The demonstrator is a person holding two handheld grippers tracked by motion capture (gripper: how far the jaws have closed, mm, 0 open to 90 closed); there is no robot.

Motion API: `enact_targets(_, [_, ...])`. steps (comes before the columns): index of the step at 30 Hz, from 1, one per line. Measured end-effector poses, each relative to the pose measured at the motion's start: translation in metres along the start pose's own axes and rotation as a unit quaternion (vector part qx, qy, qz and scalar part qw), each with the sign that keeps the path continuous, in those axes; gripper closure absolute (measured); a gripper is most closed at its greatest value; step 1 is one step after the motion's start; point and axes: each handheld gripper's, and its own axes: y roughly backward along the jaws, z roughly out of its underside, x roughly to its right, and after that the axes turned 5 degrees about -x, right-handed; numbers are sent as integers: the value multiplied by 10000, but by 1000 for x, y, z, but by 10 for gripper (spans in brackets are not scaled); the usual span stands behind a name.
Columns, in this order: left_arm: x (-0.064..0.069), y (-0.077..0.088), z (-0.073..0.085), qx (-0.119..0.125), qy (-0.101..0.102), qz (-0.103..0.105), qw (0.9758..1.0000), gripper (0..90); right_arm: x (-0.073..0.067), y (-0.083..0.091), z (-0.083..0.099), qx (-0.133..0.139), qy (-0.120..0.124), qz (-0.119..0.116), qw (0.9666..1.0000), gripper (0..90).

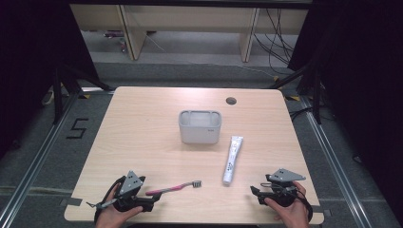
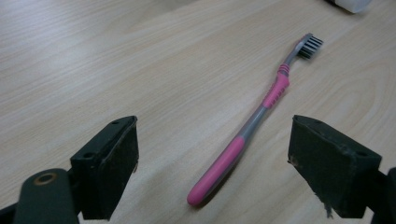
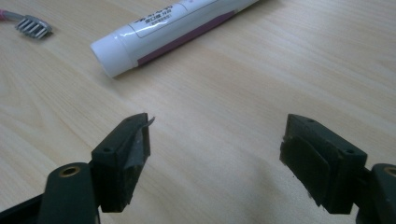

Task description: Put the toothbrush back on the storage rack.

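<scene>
The toothbrush (image 2: 252, 128) lies flat on the worktop (image 1: 142, 123), its pink handle end between the wide-apart jaws of the left tongs (image 2: 212, 158), with neither pad touching it. It looks light and stiff — a thin plastic stick that could roll or skid on smooth wood. The thick pink grip near the tail seems the best place to pinch; the narrow grey neck would likely twist out. The right tongs (image 3: 215, 154) stand apart too, holding nothing, near the capped end of the toothpaste tube (image 3: 163, 28) — soft-bodied, so it is better taken by its firm cap end. A grey holder (image 1: 200, 126) stands mid-worktop.
</scene>
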Motion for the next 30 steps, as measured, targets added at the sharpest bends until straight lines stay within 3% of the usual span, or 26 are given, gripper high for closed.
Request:
enact_targets(2, [0, 0, 0, 10, -6, 18, 10000, 160, -2, 0, 0, -89, -126, -87, 9998, 254])
enact_targets(4, [1, 0, 0, 49, -4, 121, 9999, 159, -1, -2, 0, -27, 25, -136, 9999, 254])
enact_targets(5, [3, -1, -1, 126, 50, 153, 9998, 159, -1, -2, 0, -19, -44, -151, 9999, 254])
enact_targets(6, [2, 0, -1, 50, -108, 159, 9998, 159, -4, 0, 0, -57, -104, -115, 9999, 260])
enact_targets(7, [2, 0, -1, 50, -108, 159, 9998, 159, -4, 0, 0, -57, -104, -115, 9999, 260])
enact_targets(8, [2, 0, -2, 25, -178, 179, 9997, 162, -2, -2, -1, -38, 101, -148, 9998, 264])
enact_targets(11, [2, 1, -3, -125, -275, 117, 9995, 167, -4, -2, -1, -69, 18, -226, 9997, 265])
enact_targets(12, [2, 1, -3, -155, -353, 125, 9992, 174, -3, -2, -1, -45, 99, -181, 9998, 266])
enact_targets(16, [3, 0, -7, -312, -484, 191, 9982, 210, -4, -1, -2, -71, 33, -184, 9998, 271])
enact_targets(18, [3, 0, -11, -418, -608, 180, 9971, 238, -2, -1, -2, -121, 37, -334, 9994, 271])
enact_targets(20, [5, -1, -15, -471, -684, 236, 9963, 266, -2, -2, -2, -137, 69, -322, 9994, 271])
enact_targets(22, [7, -3, -20, -582, -827, 252, 9946, 272, -2, -2, -2, -114, 99, -326, 9994, 272])
enact_targets(23, [8, -4, -22, -649, -880, 285, 9936, 274, -3, -2, -2, -64, 77, -189, 9998, 274])
enact_targets(24, [10, -6, -27, -770, -1010, 317, 9914, 297, -3, -2, -2, -61, 98, -195, 9997, 274])
enact_targets(25, [10, -6, -27, -770, -1010, 317, 9914, 308, -3, -2, -2, -61, 98, -195, 9997, 274])
enact_targets(29, [16, -13, -39, -993, -1338, 389, 9853, 364, -3, -2, -2, -70, 103, -208, 9997, 274])
enact_targets(30, [17, -15, -42, -1064, -1477, 436, 9823, 374, -3, -2, -2, -69, 104, -206, 9997, 274])
